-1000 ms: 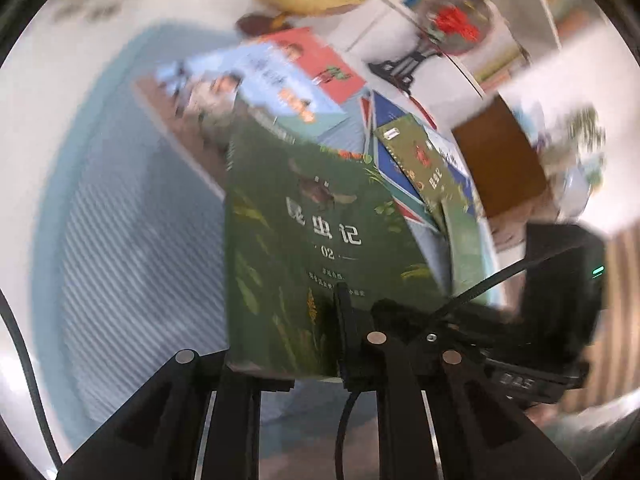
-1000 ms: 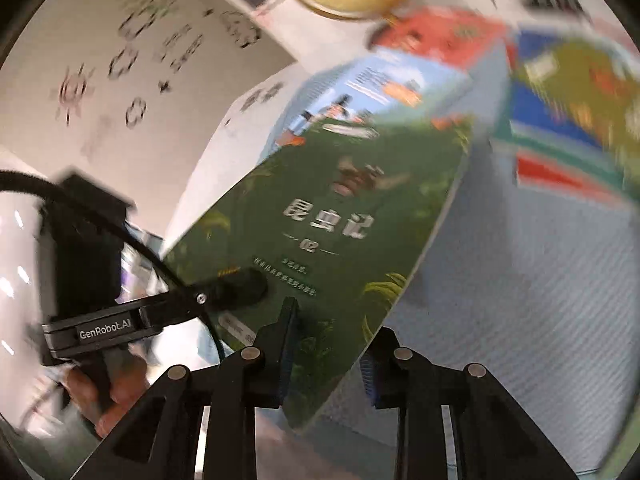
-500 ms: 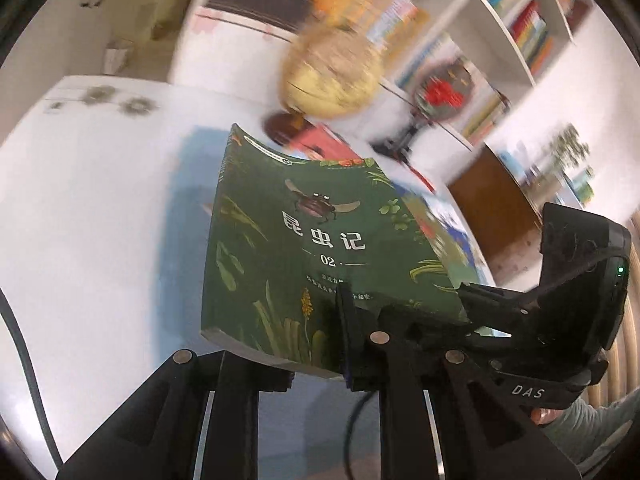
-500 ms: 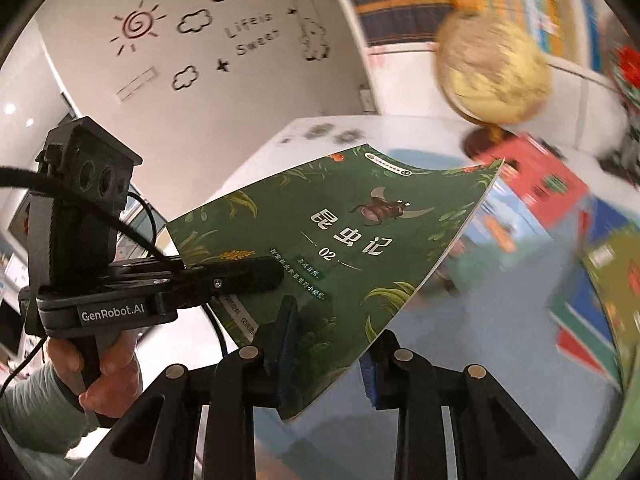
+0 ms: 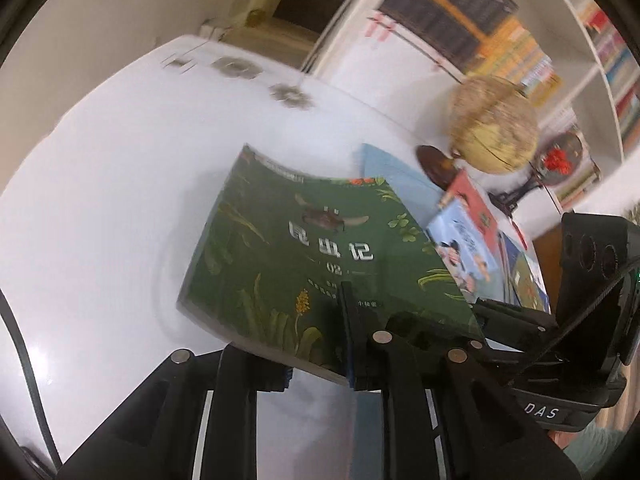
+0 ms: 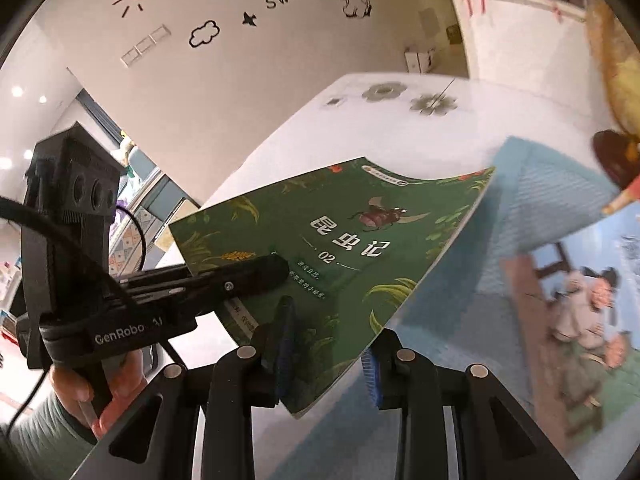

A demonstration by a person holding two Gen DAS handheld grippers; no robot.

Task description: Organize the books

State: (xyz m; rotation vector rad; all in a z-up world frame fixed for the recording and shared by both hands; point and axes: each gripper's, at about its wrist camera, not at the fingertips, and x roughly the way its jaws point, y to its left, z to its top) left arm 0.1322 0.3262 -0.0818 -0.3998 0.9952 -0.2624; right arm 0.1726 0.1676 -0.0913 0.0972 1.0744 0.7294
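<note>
We see bright, even indoor light and strong fisheye bending with black corners. The globe (image 5: 494, 126) and shelf books (image 5: 516, 56) smear with motion blur.

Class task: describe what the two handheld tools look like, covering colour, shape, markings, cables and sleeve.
Both tools are matte black with silver pivot pins and blue finger pads. The left tool reads "GenRobo", trails a black cable and shows a grey-green sleeve. The right tool reads "DAS".
</note>
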